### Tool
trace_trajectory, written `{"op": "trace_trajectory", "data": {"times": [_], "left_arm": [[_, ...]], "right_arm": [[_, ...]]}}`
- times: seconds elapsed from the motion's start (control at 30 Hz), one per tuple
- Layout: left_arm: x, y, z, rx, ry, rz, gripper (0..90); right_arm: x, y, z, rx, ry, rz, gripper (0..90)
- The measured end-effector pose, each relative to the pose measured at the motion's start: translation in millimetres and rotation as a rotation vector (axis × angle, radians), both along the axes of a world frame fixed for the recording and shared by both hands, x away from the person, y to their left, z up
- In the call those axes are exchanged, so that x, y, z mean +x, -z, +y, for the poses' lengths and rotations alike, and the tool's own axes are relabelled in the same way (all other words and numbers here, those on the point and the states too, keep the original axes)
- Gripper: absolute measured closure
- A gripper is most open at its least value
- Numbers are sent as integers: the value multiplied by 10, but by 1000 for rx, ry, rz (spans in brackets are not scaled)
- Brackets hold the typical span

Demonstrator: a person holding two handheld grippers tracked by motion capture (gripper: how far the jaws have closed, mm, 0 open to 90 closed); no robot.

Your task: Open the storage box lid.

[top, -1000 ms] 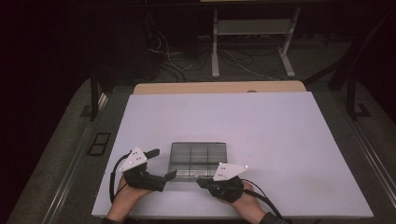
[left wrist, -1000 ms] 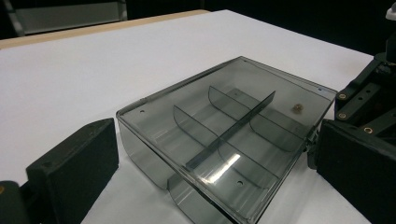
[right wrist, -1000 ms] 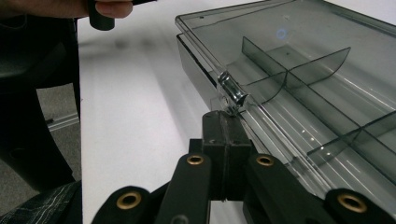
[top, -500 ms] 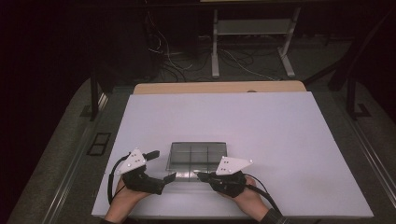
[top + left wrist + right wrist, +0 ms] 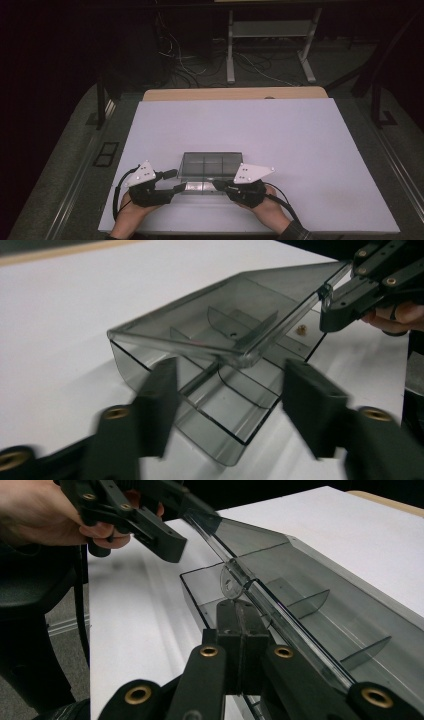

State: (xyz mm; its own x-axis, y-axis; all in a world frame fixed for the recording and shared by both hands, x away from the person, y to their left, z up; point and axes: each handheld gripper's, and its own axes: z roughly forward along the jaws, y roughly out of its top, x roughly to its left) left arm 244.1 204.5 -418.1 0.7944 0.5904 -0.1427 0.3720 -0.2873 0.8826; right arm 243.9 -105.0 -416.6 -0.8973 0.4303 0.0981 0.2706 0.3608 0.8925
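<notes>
A smoky clear plastic box with inner dividers lies near the table's front edge. Its hinged lid stands raised at the front, tilted over the compartments. My right gripper is shut on the tab at the lid's front edge and also shows in the high view. My left gripper sits at the box's left end. Its jaws have just been closing, with the lid's corner and the box's corner between them. I see no pad pressing on either.
The white table top stretches wide behind and to the right of the box. A wooden strip runs along its far edge. Beyond it, cables and a metal stand are on the dark floor.
The right gripper has risen a little, lifting the lid's front edge. The left gripper's jaws have narrowed around the box's left end while the hand stayed in place.
</notes>
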Motion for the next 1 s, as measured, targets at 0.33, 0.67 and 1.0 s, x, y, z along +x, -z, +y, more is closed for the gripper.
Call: {"op": "trace_trajectory", "data": {"times": [0.33,0.67,1.0], "left_arm": [[21,-10,-5,-33,26,45,882],[23,-3,-5,-30,29,46,885],[16,-6,-8,-34,33,45,885]], "right_arm": [[-23,7,-4,-4,-8,-1,894],[-85,15,-200,-15,-26,30,894],[-41,10,-527,-57,1,90,893]]}}
